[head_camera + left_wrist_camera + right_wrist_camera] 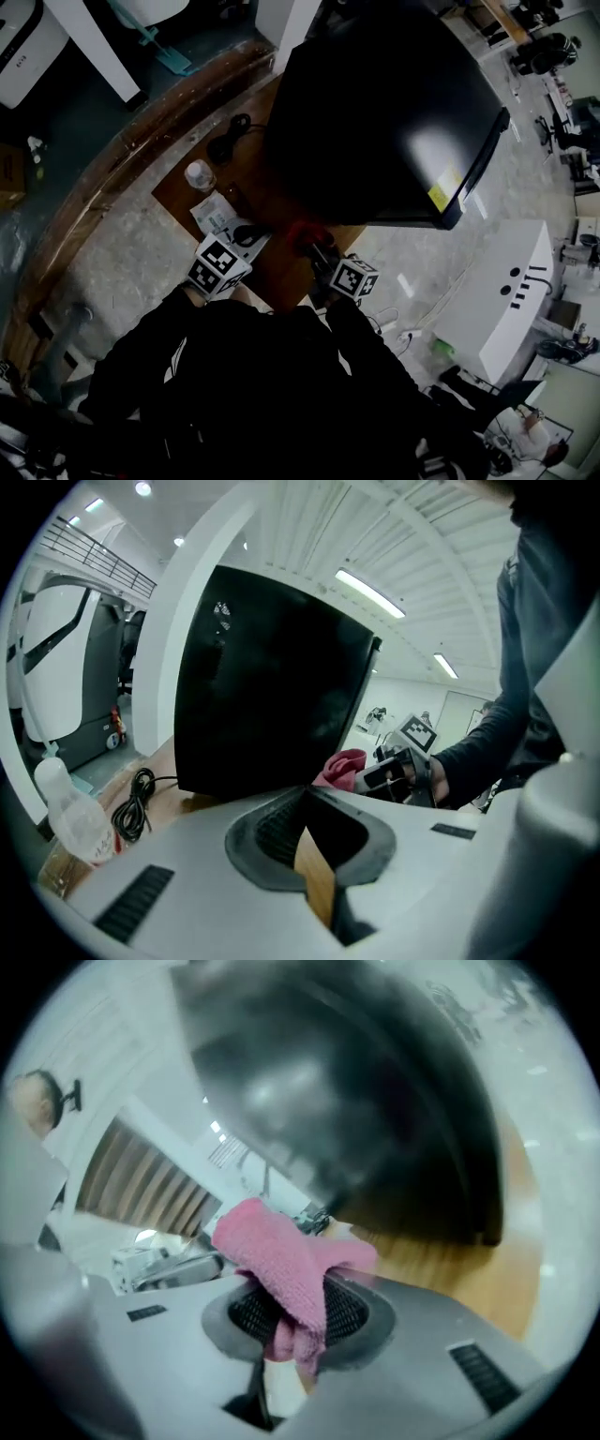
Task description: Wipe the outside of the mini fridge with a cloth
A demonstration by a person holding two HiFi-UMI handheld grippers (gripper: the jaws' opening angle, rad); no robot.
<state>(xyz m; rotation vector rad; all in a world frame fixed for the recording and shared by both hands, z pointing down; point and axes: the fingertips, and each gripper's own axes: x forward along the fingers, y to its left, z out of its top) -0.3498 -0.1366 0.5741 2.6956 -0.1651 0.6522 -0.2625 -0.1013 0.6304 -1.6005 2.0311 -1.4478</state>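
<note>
Person: stands over the table in dark sleeves (272,394), a gripper in each hand.
Left gripper (305,810): jaws drawn together with nothing between them, only a sliver of wood showing through below the tips. It is low over the table, pointing at the fridge's side.
Right gripper (298,1312): jaws clamped on the pink cloth (281,1255), which bunches up above the pads and hangs a little below them.
Cloth's place: at the fridge's lower corner, close against the dark wall. This view is blurred, so I can't tell whether it touches.
Table (469,1269): brown wood, carrying the fridge and the small things beside it.
Bottle (70,813): clear plastic, upright, off to the left gripper's left.
Cable (136,803): a black coil lying on the wood between the bottle and the fridge.
Mini fridge (375,103): black and glossy, standing on the table ahead of both grippers, its top catching the ceiling lights.
White cabinet (506,300): on the floor to the right, well apart from the table.
</note>
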